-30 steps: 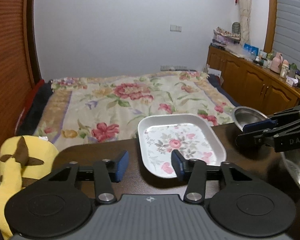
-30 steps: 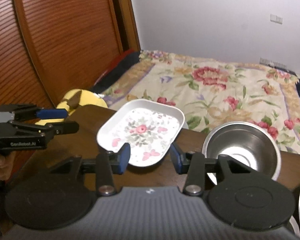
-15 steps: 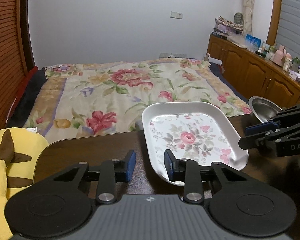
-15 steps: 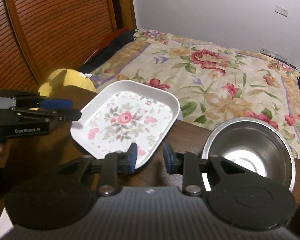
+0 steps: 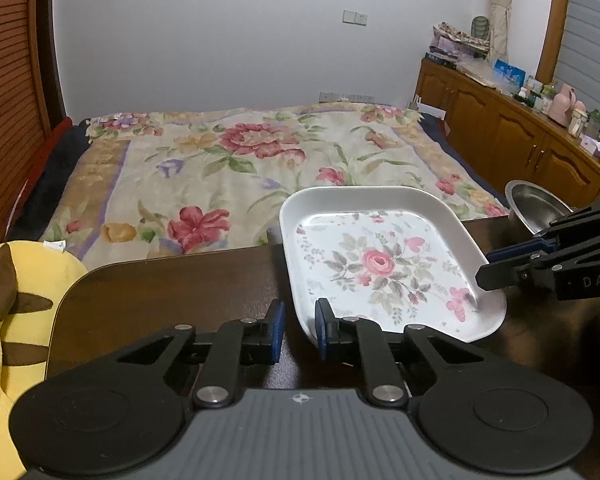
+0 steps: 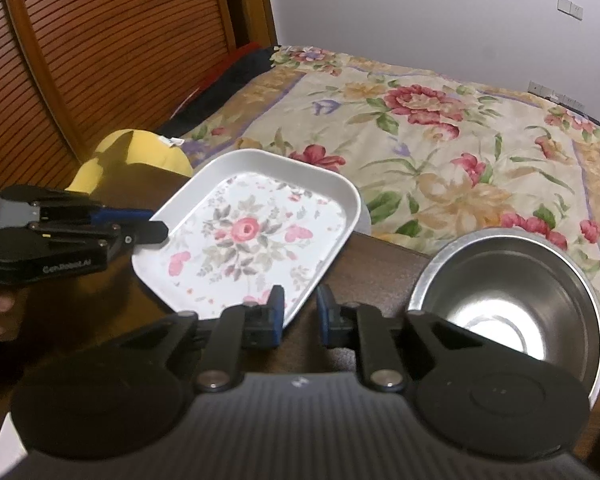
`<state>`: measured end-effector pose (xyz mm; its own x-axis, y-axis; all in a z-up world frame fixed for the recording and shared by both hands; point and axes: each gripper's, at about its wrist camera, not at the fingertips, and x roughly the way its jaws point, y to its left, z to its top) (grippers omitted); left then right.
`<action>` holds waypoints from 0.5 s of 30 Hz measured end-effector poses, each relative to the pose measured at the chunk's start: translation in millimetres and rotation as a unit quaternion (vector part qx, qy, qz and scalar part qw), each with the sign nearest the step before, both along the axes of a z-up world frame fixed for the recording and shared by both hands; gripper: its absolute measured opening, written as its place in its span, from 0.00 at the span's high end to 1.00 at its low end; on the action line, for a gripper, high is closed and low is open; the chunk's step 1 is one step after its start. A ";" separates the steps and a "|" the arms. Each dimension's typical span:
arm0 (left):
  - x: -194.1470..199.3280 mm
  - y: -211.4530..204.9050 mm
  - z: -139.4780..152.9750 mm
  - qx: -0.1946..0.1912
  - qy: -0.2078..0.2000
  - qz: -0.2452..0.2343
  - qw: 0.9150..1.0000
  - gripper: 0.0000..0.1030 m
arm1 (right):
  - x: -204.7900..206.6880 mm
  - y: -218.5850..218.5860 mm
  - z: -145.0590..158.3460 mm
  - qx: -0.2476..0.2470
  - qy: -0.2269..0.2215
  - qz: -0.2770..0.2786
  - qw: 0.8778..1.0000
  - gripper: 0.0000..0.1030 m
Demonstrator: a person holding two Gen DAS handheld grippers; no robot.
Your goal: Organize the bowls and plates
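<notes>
A white rectangular plate [image 5: 384, 264] with a printed pink rose and small butterflies lies on the dark brown table [image 5: 172, 292], at the far edge, and its far end reaches a little over that edge toward the bed [image 5: 260, 160] with the flowered cover. In the left wrist view the left gripper [image 5: 298, 326] stands at the near left corner of the plate; its two blue pads have a small gap between them, and the rim of the plate passes into this gap, but no pad presses on it, so the jaws are released. In the right wrist view the right gripper [image 6: 300, 312] is at the near right edge of the same plate [image 6: 252, 232]; its jaws are also apart, the left pad is in front of the rim, and I cannot tell if it touches the plate. Each gripper is seen from the side in the view of the other one, on opposite sides of the plate. A steel bowl [image 6: 512, 300] stands on the table just to the right of the plate, apart from it, and it is upright. A yellow plush toy [image 5: 8, 304] with brown marks lies beside the left end of the table. On the far right a wooden cabinet [image 5: 512, 136] carries many small things.
</notes>
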<state>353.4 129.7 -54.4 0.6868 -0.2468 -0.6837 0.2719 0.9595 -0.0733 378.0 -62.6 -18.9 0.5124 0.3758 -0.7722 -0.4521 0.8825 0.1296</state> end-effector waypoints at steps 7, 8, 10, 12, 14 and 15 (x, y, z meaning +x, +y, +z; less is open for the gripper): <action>-0.7 -3.6 -0.7 -0.003 0.004 0.004 1.000 0.85 | 6.4 4.2 -3.6 -0.004 0.015 0.021 1.000 0.83; -1.3 -3.8 -0.3 -0.004 0.004 0.003 1.000 0.85 | 6.2 4.9 -3.7 -0.007 0.014 0.023 1.000 0.83; -2.6 -4.2 0.2 -0.005 0.006 0.002 1.000 0.85 | 7.2 5.6 -5.4 -0.014 0.016 0.032 0.999 0.82; -3.1 -4.1 1.0 -0.006 0.009 0.001 1.000 0.85 | 7.6 7.4 -7.0 -0.020 0.017 0.032 0.999 0.82; -3.7 -4.7 2.0 -0.002 0.010 0.001 1.000 0.85 | 6.5 11.3 -7.7 -0.031 0.013 0.034 0.999 0.82; -4.3 -5.0 2.8 0.001 0.012 0.002 1.000 0.86 | 6.1 13.5 -7.8 -0.037 0.012 0.036 0.999 0.82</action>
